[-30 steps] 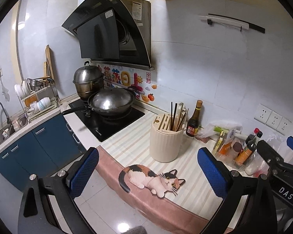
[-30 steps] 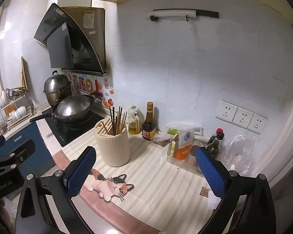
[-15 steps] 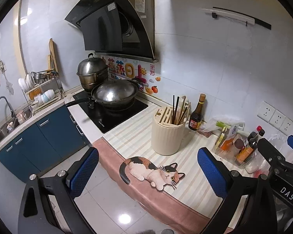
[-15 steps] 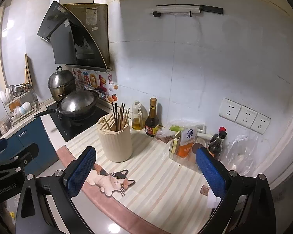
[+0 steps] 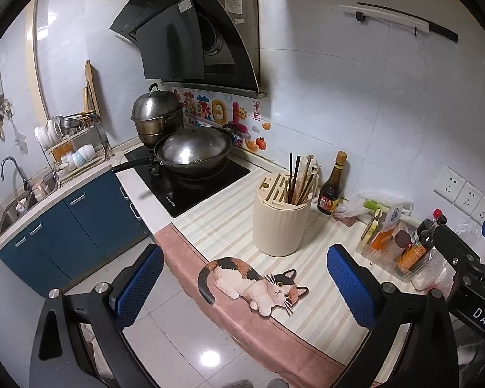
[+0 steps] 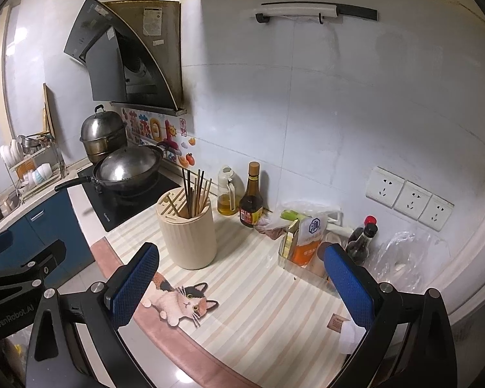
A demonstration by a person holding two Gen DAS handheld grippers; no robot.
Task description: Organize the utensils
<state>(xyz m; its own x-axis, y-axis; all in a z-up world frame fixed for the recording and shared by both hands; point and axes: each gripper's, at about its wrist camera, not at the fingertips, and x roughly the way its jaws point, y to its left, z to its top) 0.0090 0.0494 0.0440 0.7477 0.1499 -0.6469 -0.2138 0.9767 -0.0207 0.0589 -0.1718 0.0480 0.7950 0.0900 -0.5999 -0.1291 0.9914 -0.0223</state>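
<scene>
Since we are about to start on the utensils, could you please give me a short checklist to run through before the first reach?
1. Left gripper open and empty: ok.
2. Right gripper open and empty: ok.
3. Utensil holder upright on the counter: ok.
4. Chopsticks standing in the holder, tops exposed: ok.
5. Soy sauce bottle and oil jug close behind the holder, clearance: cannot tell.
6. Loose utensils on the striped mat: none visible, ok.

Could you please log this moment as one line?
left tool: open, empty | right tool: open, empty | chopsticks: in utensil holder | phase: approach
</scene>
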